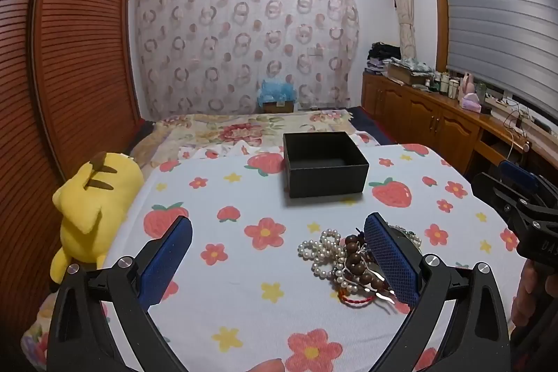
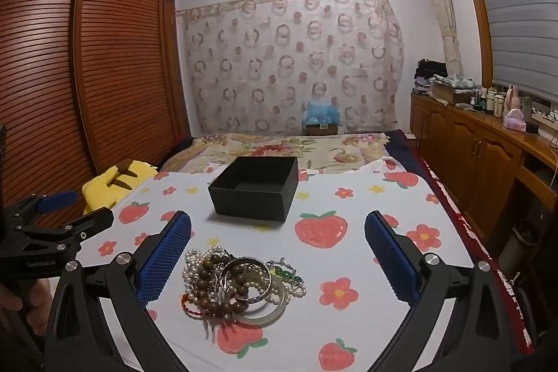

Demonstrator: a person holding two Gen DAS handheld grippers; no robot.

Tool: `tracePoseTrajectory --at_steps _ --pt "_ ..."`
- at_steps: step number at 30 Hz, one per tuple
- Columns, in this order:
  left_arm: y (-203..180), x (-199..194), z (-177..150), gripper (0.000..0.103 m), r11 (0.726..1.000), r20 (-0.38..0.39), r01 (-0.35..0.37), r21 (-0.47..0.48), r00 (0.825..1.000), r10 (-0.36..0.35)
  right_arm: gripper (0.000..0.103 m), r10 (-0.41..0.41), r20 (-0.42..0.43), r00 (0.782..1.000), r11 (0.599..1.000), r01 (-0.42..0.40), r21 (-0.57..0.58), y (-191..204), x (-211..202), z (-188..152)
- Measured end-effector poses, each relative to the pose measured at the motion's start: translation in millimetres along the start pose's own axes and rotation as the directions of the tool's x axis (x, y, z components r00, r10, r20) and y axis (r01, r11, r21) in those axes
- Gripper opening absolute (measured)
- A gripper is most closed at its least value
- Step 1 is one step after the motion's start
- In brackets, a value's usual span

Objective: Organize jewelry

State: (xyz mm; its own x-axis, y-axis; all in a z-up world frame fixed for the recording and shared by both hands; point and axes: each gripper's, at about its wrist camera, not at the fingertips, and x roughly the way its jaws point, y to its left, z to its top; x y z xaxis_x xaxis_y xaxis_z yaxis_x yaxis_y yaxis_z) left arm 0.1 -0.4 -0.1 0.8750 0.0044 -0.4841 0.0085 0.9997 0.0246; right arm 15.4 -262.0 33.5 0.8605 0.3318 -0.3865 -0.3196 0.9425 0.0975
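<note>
Left tongs (image 1: 279, 253): spread wide, nothing held, pile sat just inside the right pad.
Right tongs (image 2: 278, 246): spread wide too, hovered over the pile, nothing gripped.
Jewelry pile (image 2: 240, 285): heaped on the strawberry-print bedsheet (image 2: 366, 204); pearl strands, brown wooden beads, silver bangle, pale jade-looking bangle, red cord.
Black box (image 2: 254, 194): open, looks empty, parked beyond the pile, apart.
Pikachu plush (image 1: 90, 208): at the bed's left edge.
</note>
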Motion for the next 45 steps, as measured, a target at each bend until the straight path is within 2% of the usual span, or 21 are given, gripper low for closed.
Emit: tracePoseTrajectory --at_steps 21,28,45 --pt "-4 6 2 0.096 1.0 0.009 0.001 -0.004 1.0 -0.001 0.101 0.003 -0.004 1.0 1.0 -0.003 0.005 0 0 0" --pt "0 -5 16 0.096 1.0 0.016 -0.001 -0.011 1.0 0.001 0.101 0.002 -0.004 1.0 1.0 -0.002 0.005 0 0 0" --pt "3 -15 11 0.096 1.0 0.023 0.001 -0.014 1.0 -0.001 0.101 0.002 -0.003 1.0 1.0 -0.002 0.005 1 0 1"
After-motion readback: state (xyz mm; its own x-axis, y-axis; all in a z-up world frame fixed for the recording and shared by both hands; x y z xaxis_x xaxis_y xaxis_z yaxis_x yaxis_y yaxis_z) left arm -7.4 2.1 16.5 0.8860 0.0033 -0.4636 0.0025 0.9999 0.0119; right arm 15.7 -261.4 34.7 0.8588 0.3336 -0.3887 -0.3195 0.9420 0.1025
